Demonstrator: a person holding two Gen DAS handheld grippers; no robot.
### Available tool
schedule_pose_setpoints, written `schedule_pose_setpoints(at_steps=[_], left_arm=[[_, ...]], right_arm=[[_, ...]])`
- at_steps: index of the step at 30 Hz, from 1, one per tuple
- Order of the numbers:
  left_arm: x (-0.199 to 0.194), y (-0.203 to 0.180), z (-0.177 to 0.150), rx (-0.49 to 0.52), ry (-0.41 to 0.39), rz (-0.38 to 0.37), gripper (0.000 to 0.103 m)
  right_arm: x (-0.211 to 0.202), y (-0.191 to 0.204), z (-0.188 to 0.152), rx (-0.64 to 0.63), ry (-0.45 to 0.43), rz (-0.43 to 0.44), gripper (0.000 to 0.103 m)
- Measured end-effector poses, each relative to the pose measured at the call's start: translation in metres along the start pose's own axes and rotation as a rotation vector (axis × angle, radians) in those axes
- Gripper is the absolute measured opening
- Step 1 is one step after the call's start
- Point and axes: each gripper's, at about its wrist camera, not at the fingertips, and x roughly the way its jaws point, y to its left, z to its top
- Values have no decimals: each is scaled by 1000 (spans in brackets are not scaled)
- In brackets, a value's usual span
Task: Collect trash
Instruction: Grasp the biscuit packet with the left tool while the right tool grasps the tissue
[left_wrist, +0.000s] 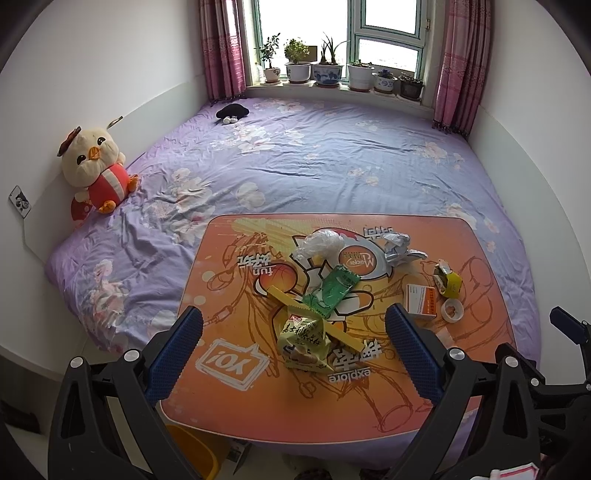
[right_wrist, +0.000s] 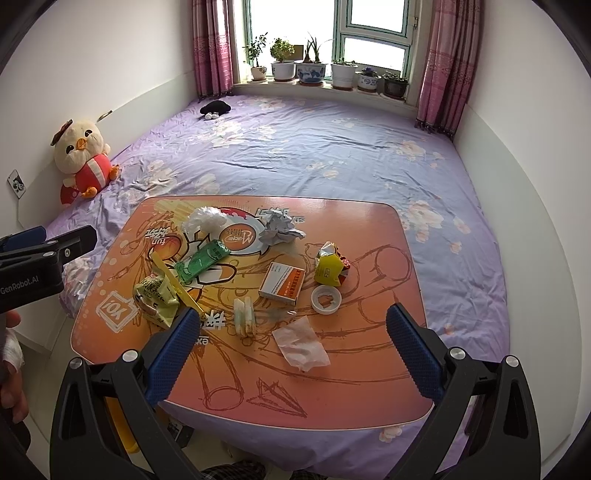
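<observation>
Both our grippers, left gripper (left_wrist: 293, 345) and right gripper (right_wrist: 293, 345), gape wide and empty above the near table (right_wrist: 332, 398) edge, wrappers (right_wrist: 201, 263) scattered farther off.

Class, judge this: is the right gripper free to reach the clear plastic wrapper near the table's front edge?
Probably yes. The right gripper is open, and the clear plastic wrapper lies flat between its fingers with nothing on top.

My left hand-held gripper (left_wrist: 293, 345) hangs wide open above the near edge of the orange worktop (left_wrist: 258, 402), nothing between its blue pads. Straight ahead I see a yellow-green snack bag (left_wrist: 303, 345) lying over a yellow strip (left_wrist: 295, 306), with a green wrapper (left_wrist: 330, 291) just beyond. Farther off sit a clear plastic bag (left_wrist: 319, 243) and crumpled paper (left_wrist: 400, 245). To the right, an orange-and-white box (left_wrist: 421, 301) lies beside a tape roll (left_wrist: 453, 310).
</observation>
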Motion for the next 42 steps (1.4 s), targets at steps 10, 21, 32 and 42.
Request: schedule_pose_setpoints(at_steps=[10, 21, 32, 42], left_arm=[[13, -2, -40, 35, 5, -24, 98], [53, 10, -84, 2, 146, -46, 98], [109, 13, -65, 3, 153, -62, 97], [137, 11, -57, 12, 187, -70, 94]], right_arm=[[-2, -14, -31, 2, -62, 45, 100], [36, -30, -73, 50, 40, 70, 100], [91, -30, -76, 20, 74, 80, 100], [125, -26, -71, -33, 87, 73, 100]])
